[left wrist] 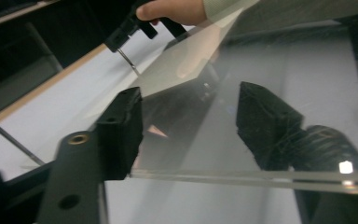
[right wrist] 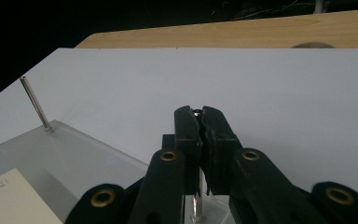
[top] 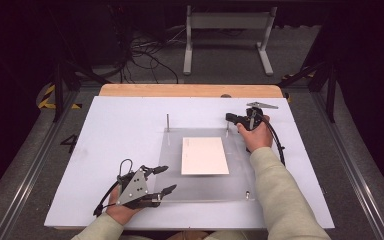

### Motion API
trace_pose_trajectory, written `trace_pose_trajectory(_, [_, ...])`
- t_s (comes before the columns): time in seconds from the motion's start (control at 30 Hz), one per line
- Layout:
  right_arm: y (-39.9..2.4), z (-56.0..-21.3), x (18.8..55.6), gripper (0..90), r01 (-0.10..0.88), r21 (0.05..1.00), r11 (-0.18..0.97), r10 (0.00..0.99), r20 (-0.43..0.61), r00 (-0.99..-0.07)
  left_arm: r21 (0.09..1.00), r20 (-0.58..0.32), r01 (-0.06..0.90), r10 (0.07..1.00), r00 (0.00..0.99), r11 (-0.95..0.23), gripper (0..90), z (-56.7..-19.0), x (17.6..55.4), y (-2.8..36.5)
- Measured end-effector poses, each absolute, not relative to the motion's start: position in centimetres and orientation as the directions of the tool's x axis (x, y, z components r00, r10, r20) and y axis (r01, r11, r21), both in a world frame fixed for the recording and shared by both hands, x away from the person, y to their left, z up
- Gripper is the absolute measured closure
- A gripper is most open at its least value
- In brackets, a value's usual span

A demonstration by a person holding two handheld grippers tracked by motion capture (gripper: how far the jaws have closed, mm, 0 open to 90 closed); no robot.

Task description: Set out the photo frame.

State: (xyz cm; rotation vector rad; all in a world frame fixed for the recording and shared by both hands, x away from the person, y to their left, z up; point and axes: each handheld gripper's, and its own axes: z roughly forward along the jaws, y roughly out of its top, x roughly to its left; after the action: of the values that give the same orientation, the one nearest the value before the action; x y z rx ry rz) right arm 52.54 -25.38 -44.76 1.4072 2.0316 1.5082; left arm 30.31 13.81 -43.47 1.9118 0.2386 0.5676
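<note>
Nearest the person, the left gripper hovers at the near left corner of the clear acrylic plate, its black jaws spread with nothing pinched; in the left gripper view the plate's near edge runs across between them, one jaw seeming to sit above the sheet and the other seen through it, so the plate looks lined up for a grasp but is not yet clamped. The plate lies flat on the white table cover, and a white rectangular card rests on its middle, well apart from both tools. A short metal post shows at the plate's near right corner and a tall thin metal pin stands upright at its far left corner. Farther off, the right gripper reaches in over the far right corner, its jaws pressed together on the thin metal pin that rises there, the pin's top just peeking between the tips in the right gripper view. Judging by this, one pin is held firm and the plate's near edge is about to be taken; whatever lifting, seating or fastening of the plate is intended seems to remain ahead. Beyond the cover lies the bare wooden table edge.
</note>
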Motion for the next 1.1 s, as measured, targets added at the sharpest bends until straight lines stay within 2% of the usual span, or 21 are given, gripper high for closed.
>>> trace_pose_trajectory(0.13, [-25.4,-44.8,52.5,84.9,0.546,0.838,-0.003,0.8,0.33,-0.501,0.899,0.318,-0.122,0.435,0.843,-0.421,55.2,-43.0,29.9,13.7])
trace_pose_trajectory(0.6, [-25.3,-44.3,52.5,84.0,0.558,0.83,0.014,0.802,0.324,-0.502,0.903,0.3,-0.107,0.432,0.85,-0.417,55.7,-42.7,30.3,14.1])
trace_pose_trajectory(0.77, [-26.4,-44.0,52.0,73.8,0.594,0.804,0.02,0.792,0.35,-0.5,0.904,0.294,-0.103,0.429,0.854,-0.416,55.6,-42.6,30.5,14.2])
trace_pose_trajectory(0.97, [-27.6,-42.5,50.3,66.0,0.556,0.829,0.05,0.787,0.31,-0.533,0.905,0.284,-0.095,0.425,0.859,-0.414,55.1,-42.4,30.7,14.2])
trace_pose_trajectory(1.1, [-28.0,-41.6,48.6,61.4,0.529,0.845,0.073,0.751,0.302,-0.587,0.906,0.278,-0.089,0.426,0.861,-0.413,55.1,-42.2,30.7,14.2])
